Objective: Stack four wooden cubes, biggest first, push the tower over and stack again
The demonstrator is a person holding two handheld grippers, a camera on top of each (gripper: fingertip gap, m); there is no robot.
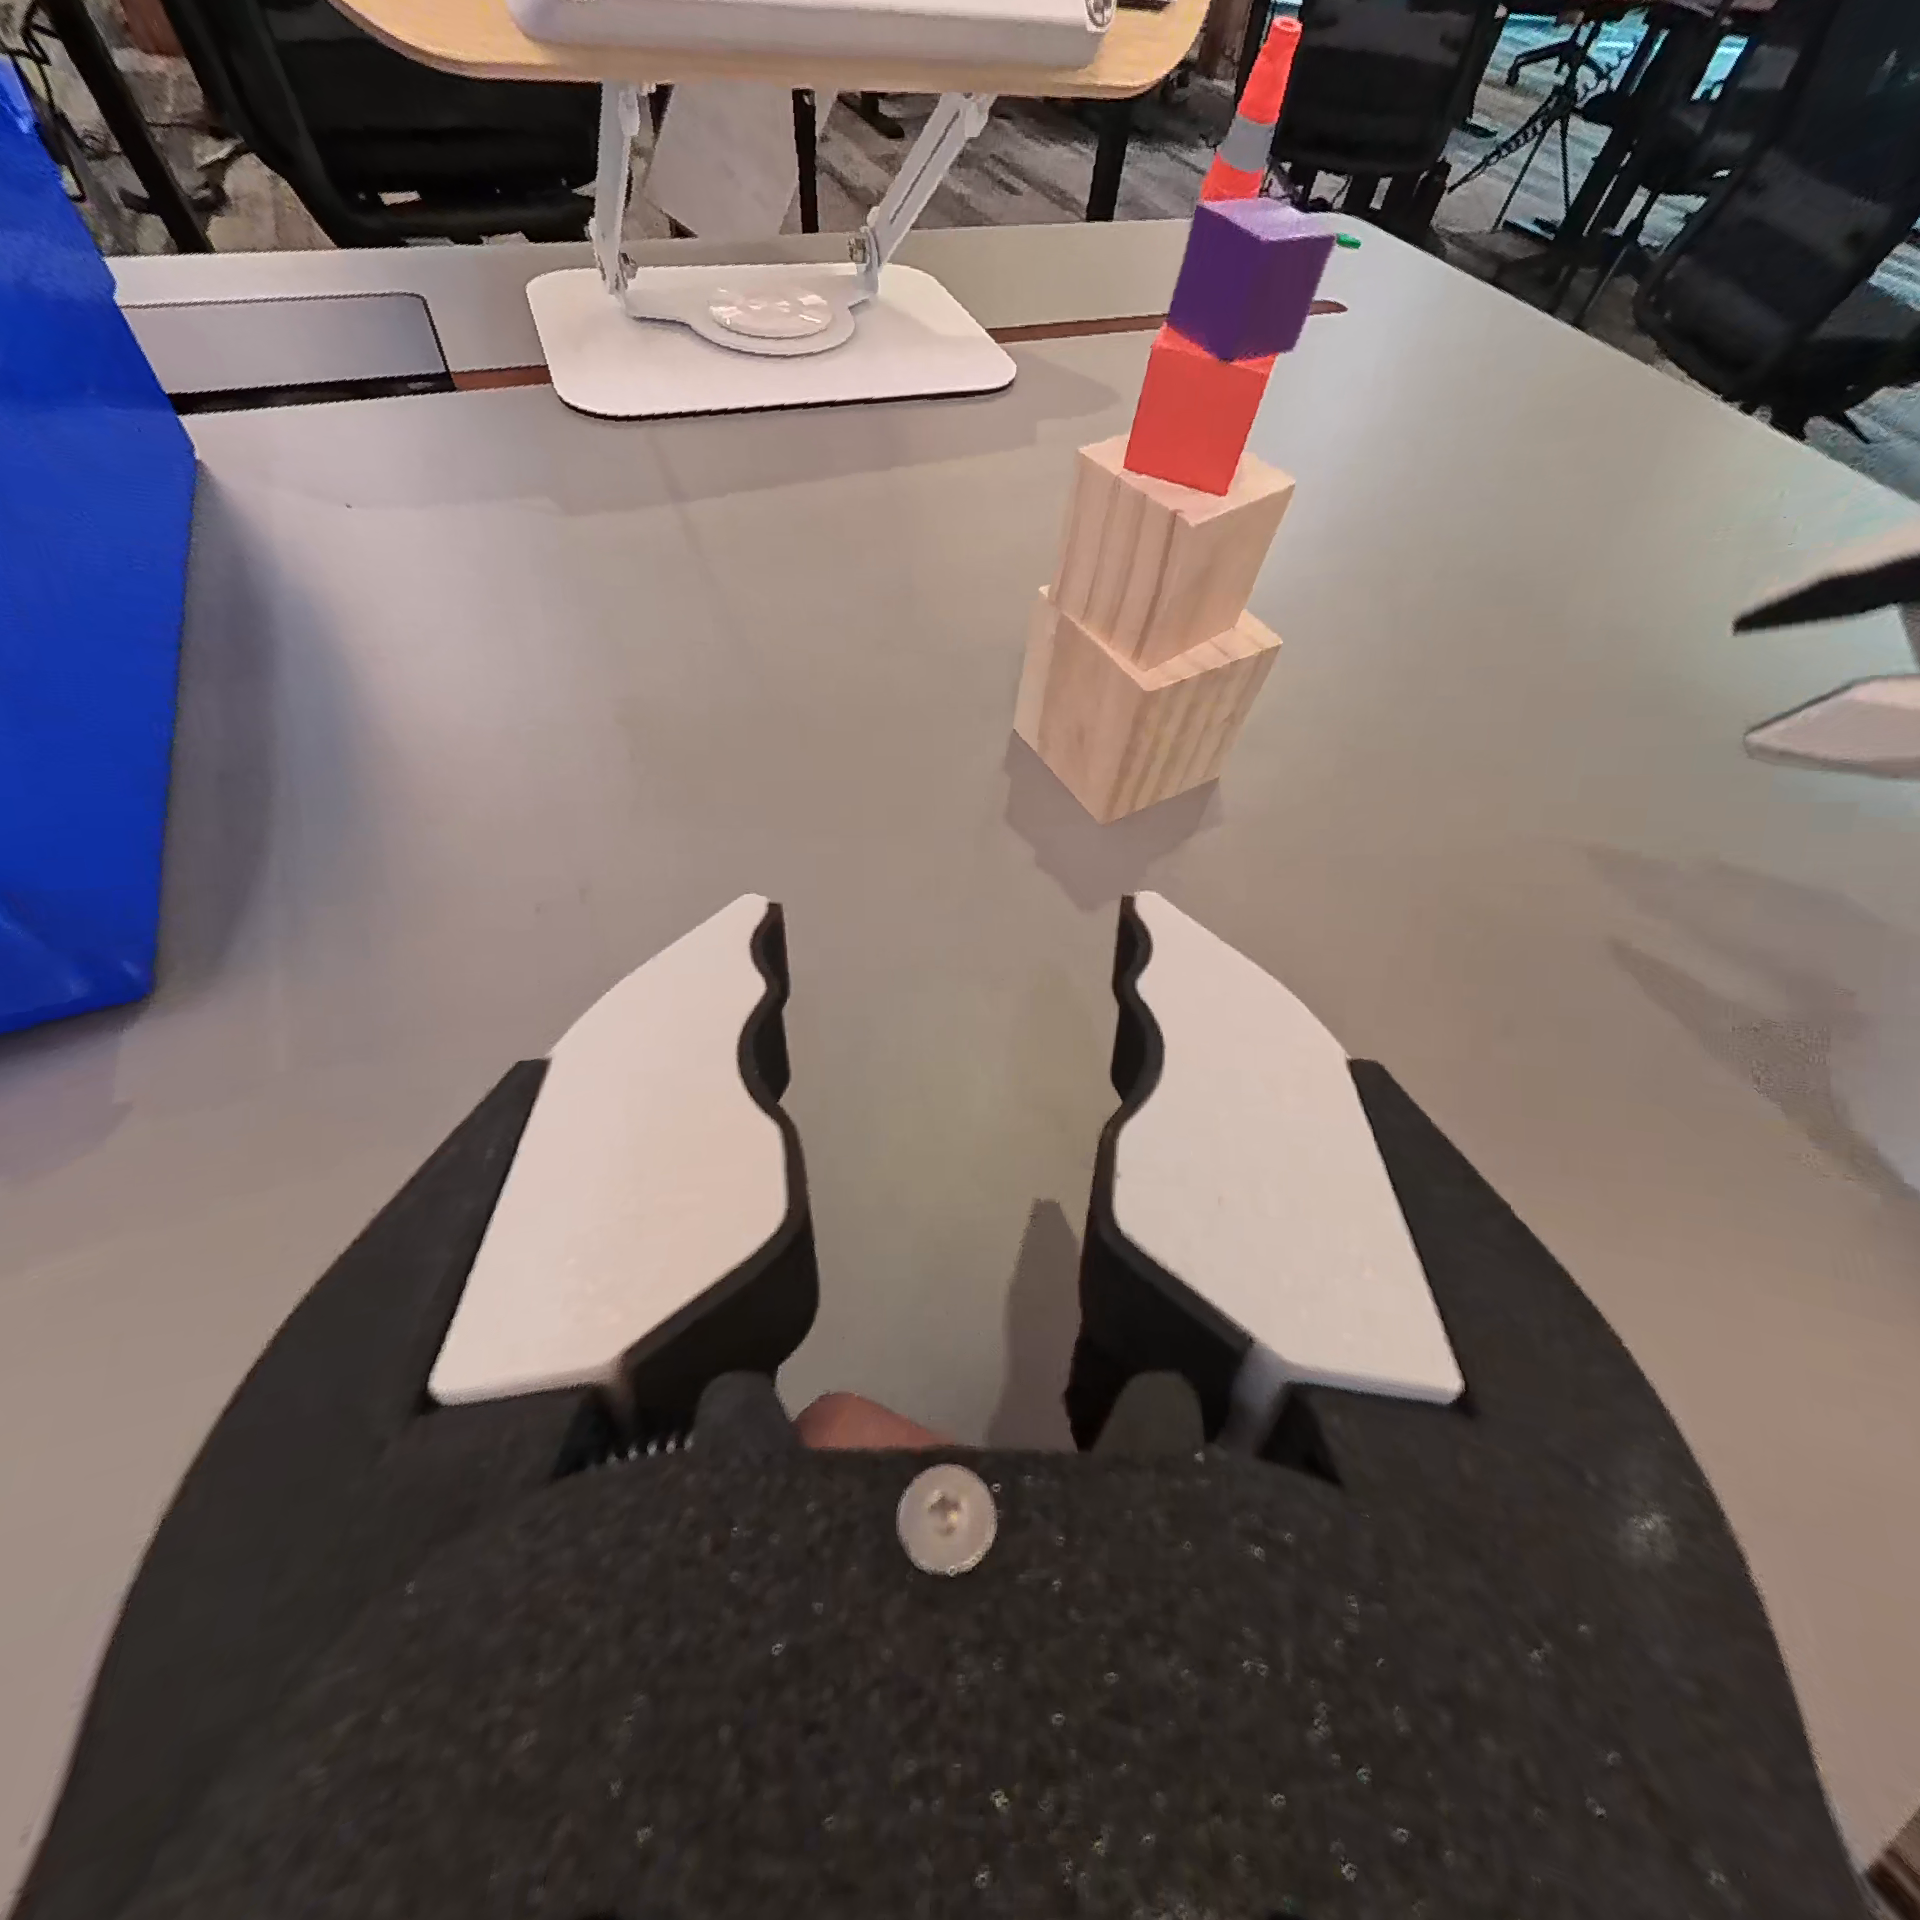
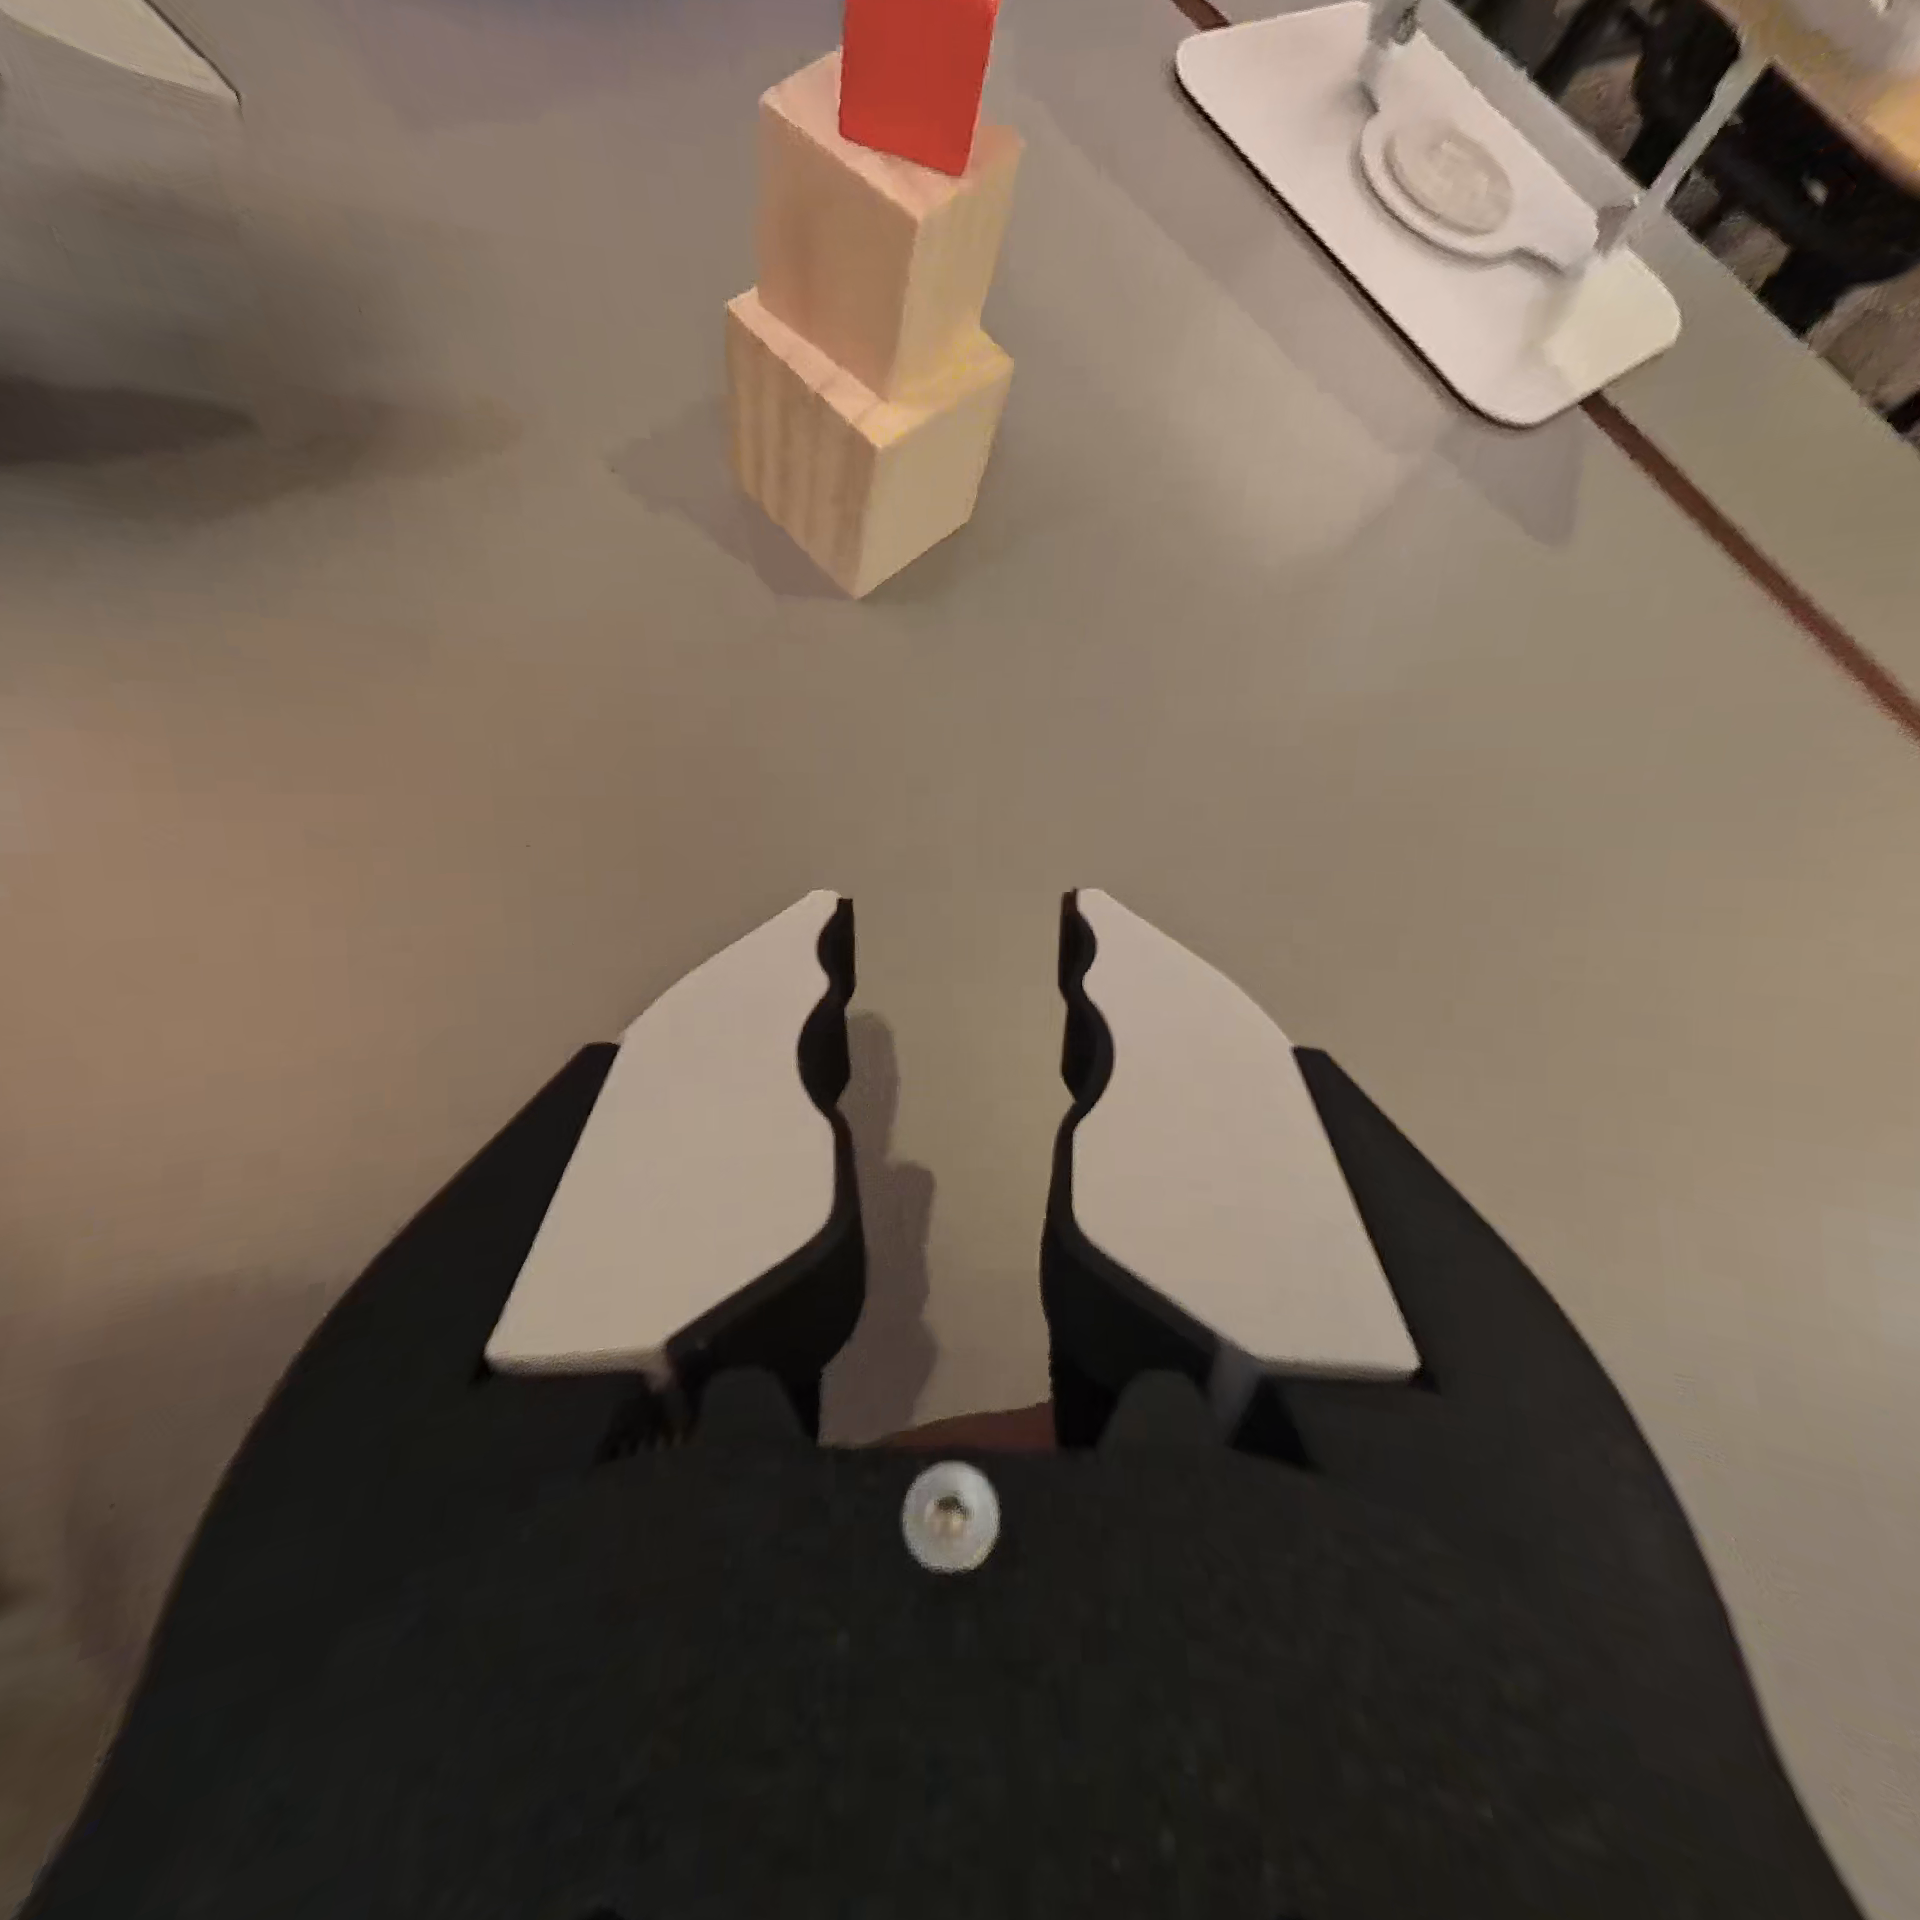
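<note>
Grey table [image 1: 520, 675] carries a four-cube tower: big pine cube [image 1: 1143, 717] at the bottom, smaller pine cube [image 1: 1169, 551] on it, red cube [image 1: 1195, 421] next, purple cube [image 1: 1247, 275] on top. Each level sits rotated a bit off the one below; the purple one overhangs the red slightly on the right.

Around it: blue bag [image 1: 73, 623] at the left edge of the left wrist view, white stand base [image 1: 769, 343] at the far side of the table with its arms holding up a wooden tray, an orange cone [image 1: 1252, 125] on the floor behind the tower. Nothing lies on the table between either gripper and the tower.

Left gripper [image 1: 951, 914]: jaws released, nothing between them, tower ahead and a little to the right, well apart from the tips. Right gripper [image 2: 956, 904]: jaws parted with a narrower gap, also empty, tower straight ahead and slightly left; that view is cut off partway up the red cube. Right gripper's fingertips [image 1: 1839, 665] show at the right edge of the left wrist view, beside the tower but clear of it.
</note>
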